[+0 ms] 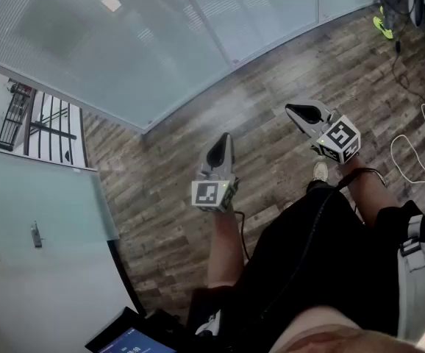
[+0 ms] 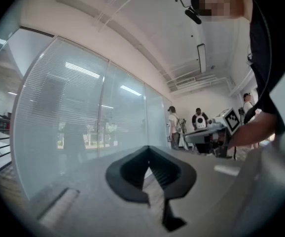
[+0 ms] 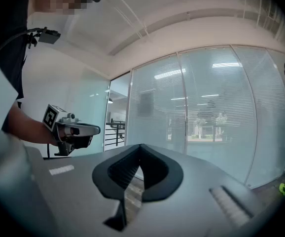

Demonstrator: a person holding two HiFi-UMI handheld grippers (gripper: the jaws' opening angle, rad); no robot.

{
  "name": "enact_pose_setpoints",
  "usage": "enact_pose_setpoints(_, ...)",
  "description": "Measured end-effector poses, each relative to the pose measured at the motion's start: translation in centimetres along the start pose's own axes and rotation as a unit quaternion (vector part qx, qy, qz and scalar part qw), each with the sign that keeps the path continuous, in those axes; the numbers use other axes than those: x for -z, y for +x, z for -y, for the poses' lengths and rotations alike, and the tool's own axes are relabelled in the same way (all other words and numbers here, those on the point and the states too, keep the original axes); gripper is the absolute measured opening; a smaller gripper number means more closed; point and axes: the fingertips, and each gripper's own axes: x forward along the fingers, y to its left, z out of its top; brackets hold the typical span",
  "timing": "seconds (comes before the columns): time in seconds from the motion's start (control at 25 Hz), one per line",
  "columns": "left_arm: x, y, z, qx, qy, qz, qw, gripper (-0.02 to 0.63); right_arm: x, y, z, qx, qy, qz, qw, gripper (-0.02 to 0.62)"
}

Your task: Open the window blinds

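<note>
The window blinds [image 1: 117,43] are seen lowered, slats shut, running from the upper left across the top and well apart from both claws. No cord or wand can be made out on them. The left claw [image 1: 220,151] is held level over the wooden floor [image 1: 161,190], its jaws closed together with nothing between them. To its right, the right claw [image 1: 302,113] is likewise closed and empty. The approach is judged the step in hand: the control should be located first, one claw opened before it is reached, and the pull kept steady. The cables [image 1: 411,153] at far right should be avoided.
</note>
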Motion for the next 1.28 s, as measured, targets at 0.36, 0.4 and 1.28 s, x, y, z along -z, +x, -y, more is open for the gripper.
enact_pose_setpoints(0.36, 0.2, -0.6, -0.5, -0.005, -0.006, 0.000, 1.0000, 0.002, -0.3, 0.3, -0.1, -0.005, -0.006, -0.001, 1.000, 0.006)
enact_pose_setpoints(0.4, 0.1, -0.6, -0.6, -0.005, -0.006, 0.001, 1.0000, 0.002, -0.4, 0.4, -0.1, -0.005, -0.007, -0.002, 1.000, 0.006)
enact_pose_setpoints(1.28, 1.1, 1.2, -0.6, -0.001, -0.006, -0.003, 1.0000, 0.002, -0.1, 1.3, 1.6, -0.030, 0.012, 0.006, 0.999, 0.006)
